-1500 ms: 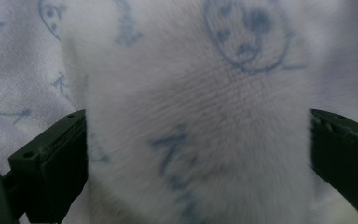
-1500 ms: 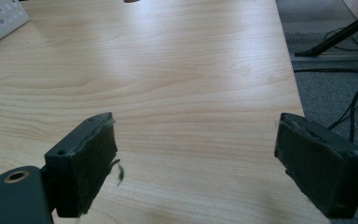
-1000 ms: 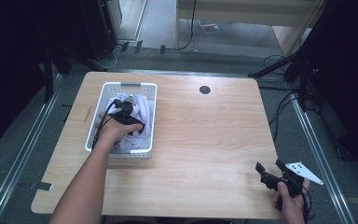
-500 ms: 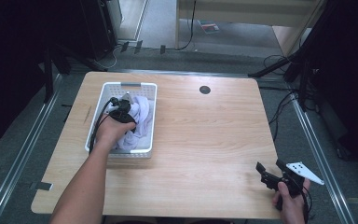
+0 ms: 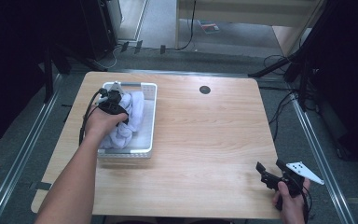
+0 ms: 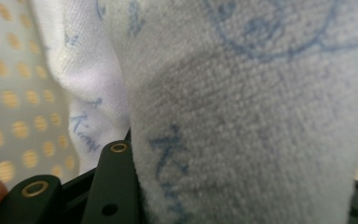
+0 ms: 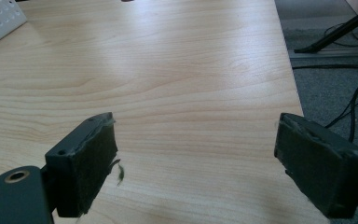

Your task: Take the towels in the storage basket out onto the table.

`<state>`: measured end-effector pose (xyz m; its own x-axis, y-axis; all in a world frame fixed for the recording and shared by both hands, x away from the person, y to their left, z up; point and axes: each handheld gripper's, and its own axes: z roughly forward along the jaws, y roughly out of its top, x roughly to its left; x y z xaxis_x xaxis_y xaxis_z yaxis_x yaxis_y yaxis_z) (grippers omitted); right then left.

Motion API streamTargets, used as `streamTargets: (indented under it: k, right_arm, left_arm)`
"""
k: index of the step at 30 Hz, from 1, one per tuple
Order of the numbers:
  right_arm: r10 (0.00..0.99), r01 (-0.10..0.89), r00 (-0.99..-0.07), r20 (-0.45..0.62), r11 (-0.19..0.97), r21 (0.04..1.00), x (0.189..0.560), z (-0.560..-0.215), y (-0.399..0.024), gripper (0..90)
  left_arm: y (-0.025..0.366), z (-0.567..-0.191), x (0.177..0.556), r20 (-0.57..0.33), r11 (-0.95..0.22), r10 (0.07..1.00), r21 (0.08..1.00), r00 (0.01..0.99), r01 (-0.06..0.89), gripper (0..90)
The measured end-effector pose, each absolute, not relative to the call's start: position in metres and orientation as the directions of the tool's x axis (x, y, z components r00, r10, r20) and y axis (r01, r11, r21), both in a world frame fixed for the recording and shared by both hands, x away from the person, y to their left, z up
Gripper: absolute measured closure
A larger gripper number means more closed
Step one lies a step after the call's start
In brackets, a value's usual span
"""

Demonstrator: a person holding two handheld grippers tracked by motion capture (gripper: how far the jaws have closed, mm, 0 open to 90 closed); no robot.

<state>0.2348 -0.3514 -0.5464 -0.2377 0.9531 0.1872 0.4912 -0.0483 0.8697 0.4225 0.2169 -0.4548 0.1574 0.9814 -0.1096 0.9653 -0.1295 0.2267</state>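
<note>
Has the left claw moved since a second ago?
Yes. The left claw, closed on the white cloth, has shifted toward the far rim of the basket.

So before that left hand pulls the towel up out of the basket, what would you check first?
1. Left gripper shut on the white towel: ok; cloth sits between its jaws in the left gripper view.
2. Whole towel gathered in the grip: cannot tell; much of it lies in the basket.
3. Towel free of the basket's holes and rim: cannot tell.
4. Bare table beside the basket to lay the towel on: ok.
5. Right gripper open and away from the basket: ok, at the table's near right corner.
</note>
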Motion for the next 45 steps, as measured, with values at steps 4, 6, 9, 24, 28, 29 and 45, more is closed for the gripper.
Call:
streamTargets:
  k: [4, 6, 9, 24, 28, 29, 45]
  right_arm:
    - [0.954, 0.491, -0.236, 0.187, -0.048, 0.87, 0.235, -0.546, -0.351, 12.9]
    - [0.954, 0.493, -0.235, 0.188, -0.049, 0.869, 0.235, -0.546, -0.351, 12.9]
    - [0.954, 0.493, -0.236, 0.187, -0.048, 0.869, 0.235, -0.546, -0.351, 12.9]
    - [0.954, 0.492, -0.237, 0.186, -0.047, 0.869, 0.235, -0.546, -0.351, 12.9]
    - [0.953, 0.491, -0.238, 0.186, -0.047, 0.87, 0.235, -0.546, -0.351, 12.9]
    - [0.953, 0.491, -0.238, 0.186, -0.047, 0.87, 0.235, -0.546, -0.351, 12.9]
    - [0.955, 0.488, -0.235, 0.182, -0.046, 0.871, 0.235, -0.546, -0.35, 12.9]
  left_arm:
    - [0.22, -0.435, 0.423, -0.112, -0.128, 0.981, 0.244, 0.159, 0.961, 56.6]
    - [0.221, -0.425, 0.424, -0.103, -0.124, 0.983, 0.257, 0.154, 0.959, 56.6]
    - [0.219, -0.407, 0.425, -0.097, -0.125, 0.983, 0.274, 0.157, 0.954, 56.6]
    - [0.194, -0.361, 0.432, -0.058, -0.171, 0.978, 0.317, 0.199, 0.933, 55.7]
    - [0.185, -0.354, 0.434, -0.049, -0.187, 0.976, 0.317, 0.213, 0.93, 55.5]
    - [0.182, -0.352, 0.434, -0.05, -0.191, 0.975, 0.323, 0.218, 0.927, 55.5]
    - [0.12, -0.347, 0.443, -0.044, -0.267, 0.954, 0.323, 0.296, 0.908, 54.8]
